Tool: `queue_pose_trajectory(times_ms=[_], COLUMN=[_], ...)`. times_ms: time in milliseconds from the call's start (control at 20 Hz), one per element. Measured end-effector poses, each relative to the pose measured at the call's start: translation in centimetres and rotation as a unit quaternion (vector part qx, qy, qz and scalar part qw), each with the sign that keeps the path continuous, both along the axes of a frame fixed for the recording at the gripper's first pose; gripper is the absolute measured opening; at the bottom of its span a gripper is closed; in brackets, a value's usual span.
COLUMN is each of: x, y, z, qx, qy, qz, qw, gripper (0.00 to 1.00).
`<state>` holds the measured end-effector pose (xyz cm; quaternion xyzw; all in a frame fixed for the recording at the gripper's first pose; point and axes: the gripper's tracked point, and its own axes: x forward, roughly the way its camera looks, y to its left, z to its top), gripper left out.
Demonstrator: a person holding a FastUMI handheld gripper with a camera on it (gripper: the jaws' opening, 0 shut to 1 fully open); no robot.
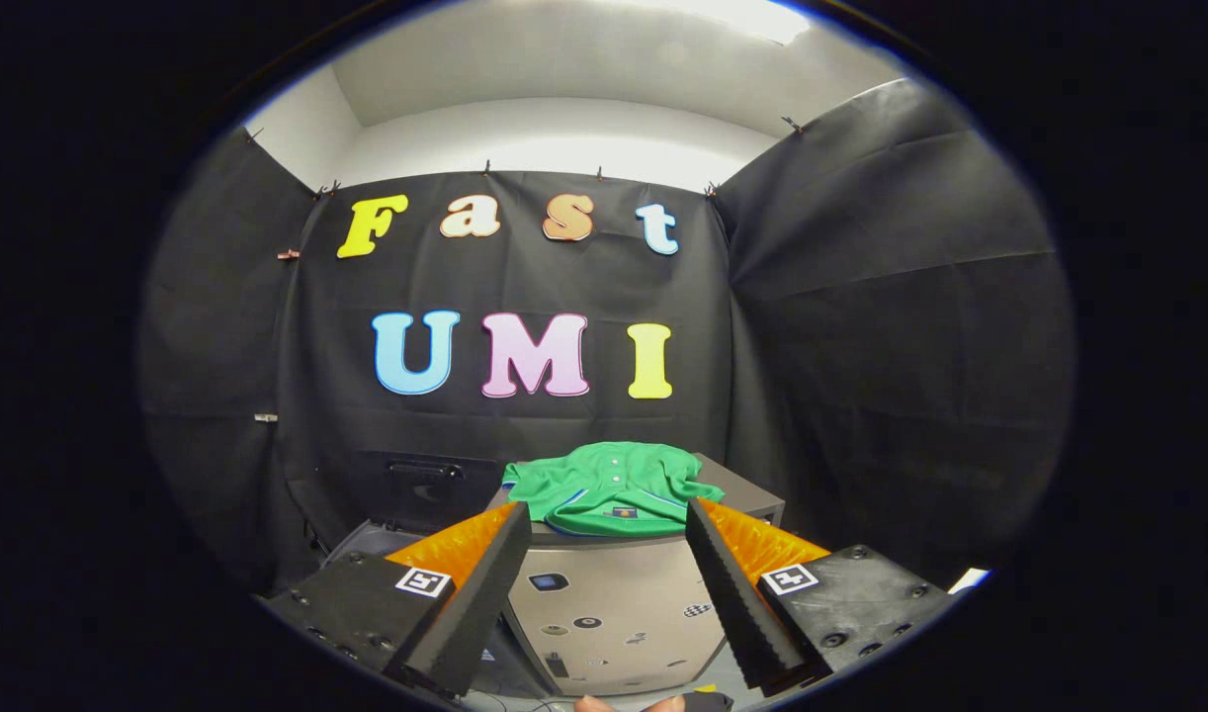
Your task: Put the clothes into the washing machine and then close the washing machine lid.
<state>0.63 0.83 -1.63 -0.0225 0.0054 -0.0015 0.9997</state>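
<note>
We hold the tongs (604,519) spread wide with nothing between them. Just beyond their tips the green shirt (609,487) lies bunched on top of the grey washing machine (614,613), hanging slightly over its front edge. Open air separates shirt and booth wall.
</note>
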Motion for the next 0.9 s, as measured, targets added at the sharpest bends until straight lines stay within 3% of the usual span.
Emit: queue_pose_trajectory(times_ms=[450, 900], x=[1.5, 7.6], y=[0.7, 2.0], z=[-0.1, 1.0], qx=[0.001, -0.003], qy=[0.010, 0.046], qz=[0.016, 0.045], qw=[1.000, 0.998], gripper=[0.98, 0.98])
